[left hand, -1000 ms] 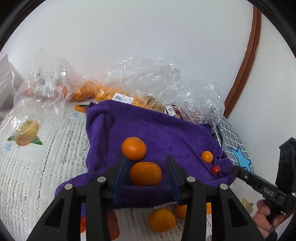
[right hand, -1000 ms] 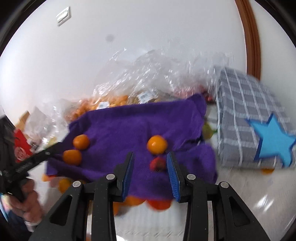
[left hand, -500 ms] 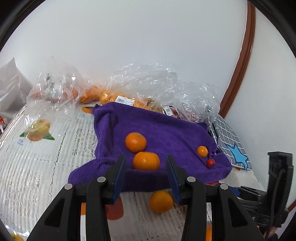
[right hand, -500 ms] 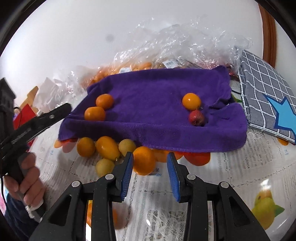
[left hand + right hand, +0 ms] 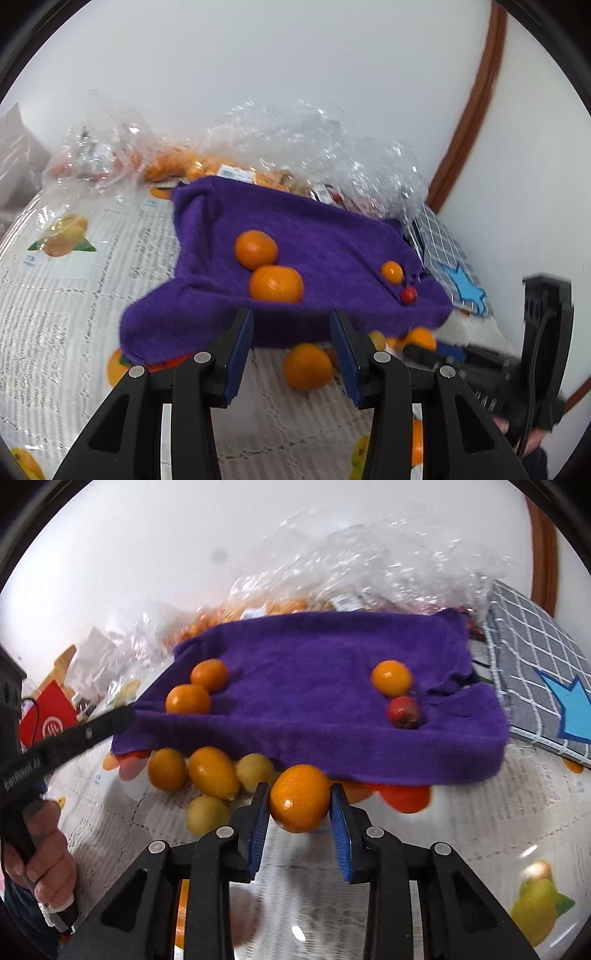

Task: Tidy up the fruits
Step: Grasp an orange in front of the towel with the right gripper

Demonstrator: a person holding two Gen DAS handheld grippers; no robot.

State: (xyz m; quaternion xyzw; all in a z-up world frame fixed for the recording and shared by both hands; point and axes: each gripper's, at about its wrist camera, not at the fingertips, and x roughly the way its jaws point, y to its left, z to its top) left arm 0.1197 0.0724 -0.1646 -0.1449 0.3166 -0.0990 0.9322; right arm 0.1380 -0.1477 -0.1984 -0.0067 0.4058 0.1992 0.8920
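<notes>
1. The right gripper (image 5: 300,808) has just been closing its jaws, and an orange (image 5: 300,798) now sits between them with both blue pads against its sides. I read this as a grip taken to carry the fruit off.
2. That orange lies at the near edge of the purple towel (image 5: 314,672), at 6 o'clock from the towel's middle in the right wrist view. It was probably chosen because it is the loose fruit closest to the hand.
3. The left gripper (image 5: 291,350) has its fingers apart with nothing between them. One orange (image 5: 308,366) on the tablecloth (image 5: 66,325) shows in the gap but touches neither pad. My guess is that this hand waits while the other one works.
4. The towel seems to be the sorting place, as fruit sits on it in two separate pairs.
5. On the towel, at 9 o'clock: two oranges (image 5: 188,699), touching each other.
6. On the towel, at 3 o'clock: one small orange (image 5: 391,677) and one small red fruit (image 5: 403,712), just beside each other.
7. Off the towel, at 7 o'clock from it: two orange fruits and two yellow ones (image 5: 207,814) in a cluster. More may be hidden under the hem.
8. Clear plastic bags (image 5: 369,565) at 12 o'clock hold further fruit, too crumpled to count.
9. One grey checked cloth (image 5: 535,657) with a blue star lies at 3 o'clock.
</notes>
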